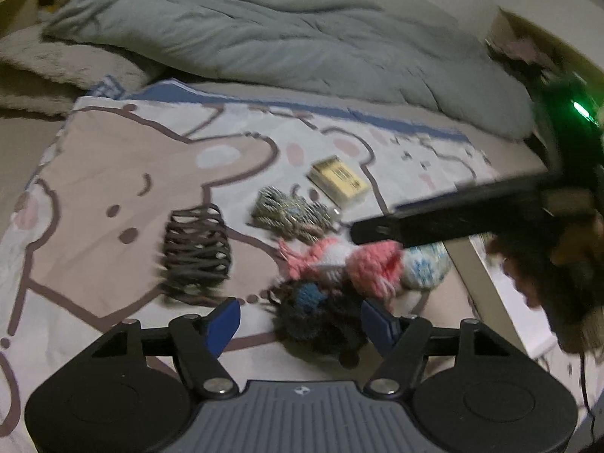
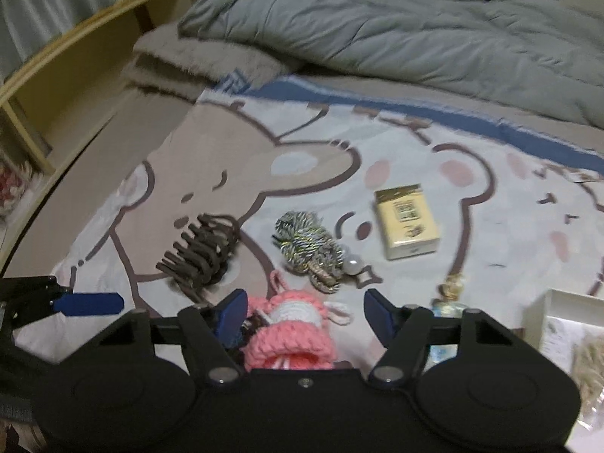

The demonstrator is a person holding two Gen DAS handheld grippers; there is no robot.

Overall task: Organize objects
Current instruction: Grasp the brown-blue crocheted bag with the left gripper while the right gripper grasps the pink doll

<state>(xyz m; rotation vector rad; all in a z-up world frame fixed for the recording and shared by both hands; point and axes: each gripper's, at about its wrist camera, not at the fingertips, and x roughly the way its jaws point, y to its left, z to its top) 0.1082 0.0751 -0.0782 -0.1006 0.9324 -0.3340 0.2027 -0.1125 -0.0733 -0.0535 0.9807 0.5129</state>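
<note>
Working over the bed, I have both grippers angled down at a small heap of knitted things lying on the cartoon bear cloth point(image 2: 313, 139). My right gripper point(image 2: 305, 315) has its jaws about half apart with the pink and white knitted piece point(image 2: 290, 336) lying between them; the left pad looks close to the yarn, but I cannot tell whether it presses yet. My left gripper point(image 1: 300, 319) stands likewise half apart, straddling the dark knitted piece with a blue patch point(image 1: 317, 317), not clamped on it as far as I can see.

I judge both pieces light, soft and squashy: they will give under the pads and are unlikely to slip or break, but loose loops may snag or drag a neighbour along. I would take each across its thickest middle, not by a loop.

Beyond them lie a brown hair claw point(image 2: 200, 253), stiff and toothed, a braided cord bundle point(image 2: 309, 249) with a pearl, and a cream box point(image 2: 406, 221), rigid and best taken across its narrow sides.
</note>
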